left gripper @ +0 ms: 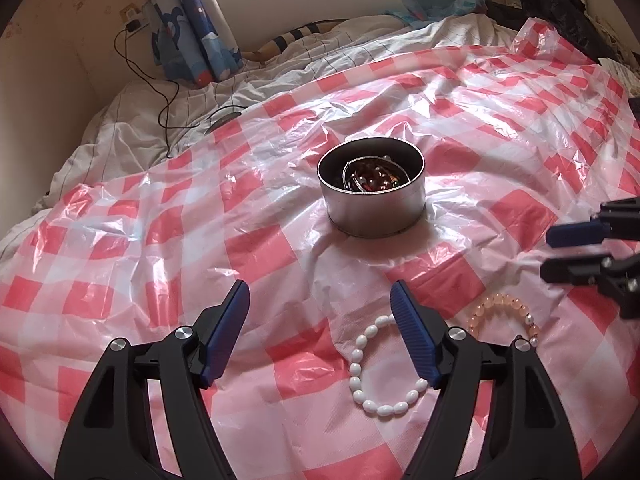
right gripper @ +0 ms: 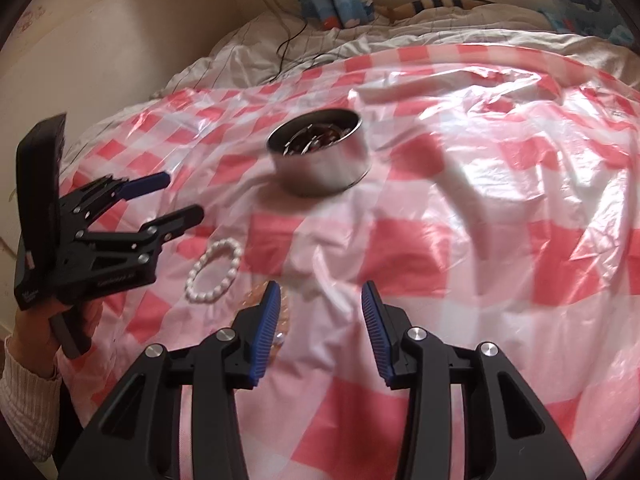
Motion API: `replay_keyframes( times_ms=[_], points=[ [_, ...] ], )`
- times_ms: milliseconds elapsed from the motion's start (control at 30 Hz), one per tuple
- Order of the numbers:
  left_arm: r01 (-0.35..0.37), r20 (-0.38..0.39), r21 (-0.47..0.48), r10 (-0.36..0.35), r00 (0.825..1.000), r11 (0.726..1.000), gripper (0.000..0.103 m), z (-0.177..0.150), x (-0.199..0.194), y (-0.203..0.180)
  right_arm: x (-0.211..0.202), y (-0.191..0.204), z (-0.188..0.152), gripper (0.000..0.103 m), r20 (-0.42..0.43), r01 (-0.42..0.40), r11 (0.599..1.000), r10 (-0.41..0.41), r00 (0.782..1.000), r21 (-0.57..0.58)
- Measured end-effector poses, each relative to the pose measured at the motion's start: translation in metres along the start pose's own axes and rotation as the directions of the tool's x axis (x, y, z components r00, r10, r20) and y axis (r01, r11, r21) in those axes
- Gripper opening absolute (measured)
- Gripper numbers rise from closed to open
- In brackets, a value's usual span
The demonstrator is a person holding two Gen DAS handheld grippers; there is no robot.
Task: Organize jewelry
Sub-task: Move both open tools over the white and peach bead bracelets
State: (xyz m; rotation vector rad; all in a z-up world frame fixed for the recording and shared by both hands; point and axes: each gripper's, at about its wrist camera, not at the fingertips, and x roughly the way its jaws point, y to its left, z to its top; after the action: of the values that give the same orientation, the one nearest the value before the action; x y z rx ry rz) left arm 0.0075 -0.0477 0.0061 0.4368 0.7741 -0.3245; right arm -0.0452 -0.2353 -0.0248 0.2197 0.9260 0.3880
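Where cloth dips, tin (left gripper: 374, 210) holds bangles (left gripper: 374, 176) (tangled).

Legible text: none. Left hand-held gripper (right gripper: 182, 196), right wrist view: faint pale lettering along the side of its black frame and small pale marks low on its body, all too blurred to read. Left wrist view: no lettering readable.

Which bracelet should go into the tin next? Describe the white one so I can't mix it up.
Start at the round metal tin in the middle of the red-and-white checked sheet. Nearer the camera lie two bracelets side by side; the white bracelet is the left one, made of oval, opaque beads, unlike the peach bracelet with round, translucent beads.
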Motion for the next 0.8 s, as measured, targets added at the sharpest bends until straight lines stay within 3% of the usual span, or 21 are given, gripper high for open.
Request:
replay_keyframes(
  times_ms=[233, 800],
  points=[
    [0.002, -0.025, 0.001, -0.002, 1.000, 1.000, 0.069, -0.009, 0.007, 0.000, 0.017, 0.018, -0.008, 0.043, -0.051, -0.001, 0.998, -0.003, 0.999, -0.071],
    [0.033, -0.049, 0.016, -0.032, 0.998, 0.999, 0.071, -0.021, 0.013, -0.008, 0.024, 0.030, -0.011, 0.052, -0.058, 0.035, 0.987, -0.044, 0.997, -0.155]
  ],
)
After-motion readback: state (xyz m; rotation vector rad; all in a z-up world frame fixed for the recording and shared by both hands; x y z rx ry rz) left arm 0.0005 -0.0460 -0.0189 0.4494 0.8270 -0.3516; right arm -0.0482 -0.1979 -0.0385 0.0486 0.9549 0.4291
